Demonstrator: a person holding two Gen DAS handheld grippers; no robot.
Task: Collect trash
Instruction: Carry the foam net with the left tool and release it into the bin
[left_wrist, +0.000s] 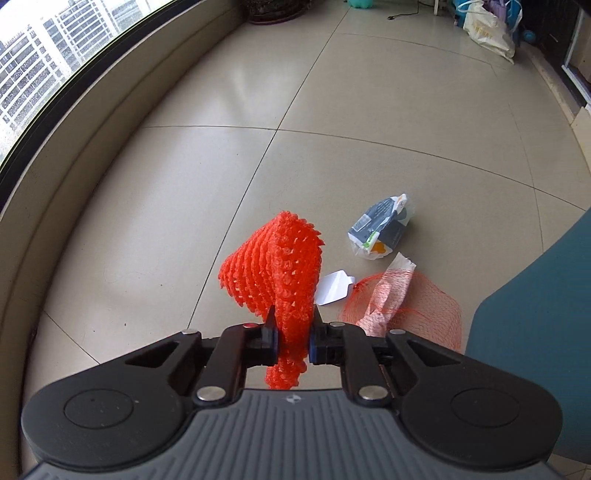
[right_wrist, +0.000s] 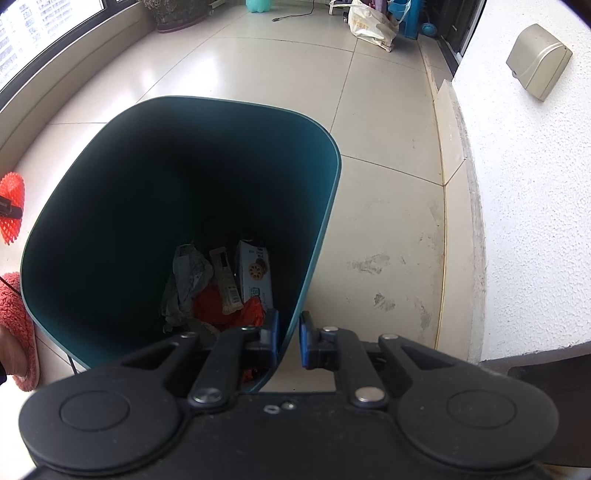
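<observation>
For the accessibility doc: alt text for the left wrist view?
Left tool shut on an orange foam fruit net above the beige tiled floor. On the floor lie a crumpled wrapper, white tag and red mesh bag.

The green bin is cut off by the right edge of the left wrist view, showing only a slice of wall. In the right wrist view, the orange foam net is cropped at the left edge, as is a pink slipper. The right gripper hides the bin's near rim. Print on the cookie box is too small to read.
</observation>
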